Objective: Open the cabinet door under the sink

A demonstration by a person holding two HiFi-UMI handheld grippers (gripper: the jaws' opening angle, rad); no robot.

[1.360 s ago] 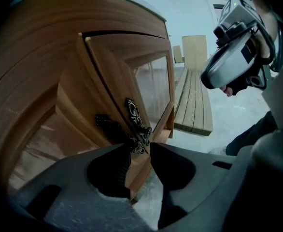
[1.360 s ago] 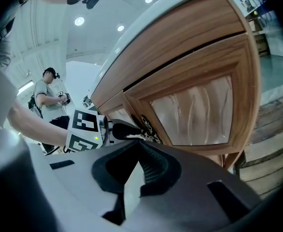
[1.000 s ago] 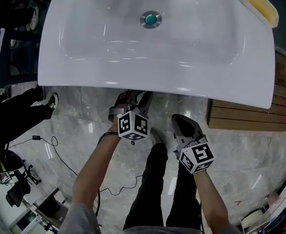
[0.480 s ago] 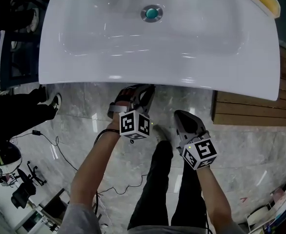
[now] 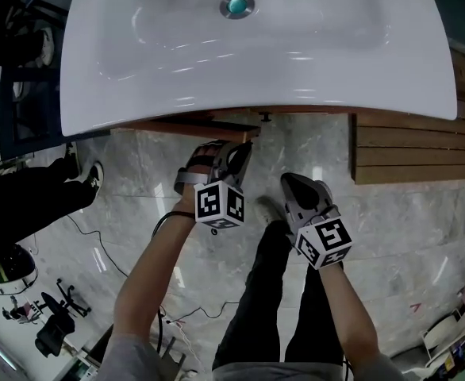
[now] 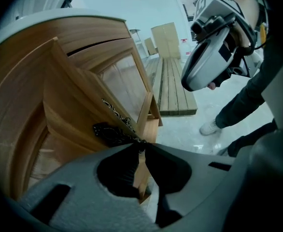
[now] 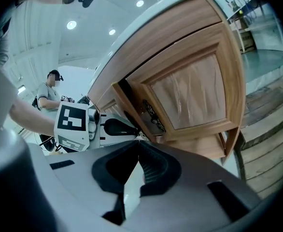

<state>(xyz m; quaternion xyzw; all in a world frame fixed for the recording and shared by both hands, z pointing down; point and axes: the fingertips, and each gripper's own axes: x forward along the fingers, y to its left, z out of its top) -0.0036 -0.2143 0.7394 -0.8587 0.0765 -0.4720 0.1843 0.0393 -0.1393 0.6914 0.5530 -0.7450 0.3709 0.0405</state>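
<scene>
Right gripper [image 7: 139, 145] tilted slightly downward (jaws together)

Left tool [image 6: 140, 148] closing on handle [image 6: 113, 132], right tool [image 7: 137, 146] closed

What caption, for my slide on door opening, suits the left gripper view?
Left gripper, jaws closing on the dark handle of the partly open wooden cabinet door.

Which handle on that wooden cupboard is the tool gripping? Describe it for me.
Under the wide white washbasin stands a pale wooden cabinet with panelled doors. The dark ornate metal handle sits on the door standing ajar; alone among the fittings, it has the left gripper's closing jaws pinching its tip.
</scene>
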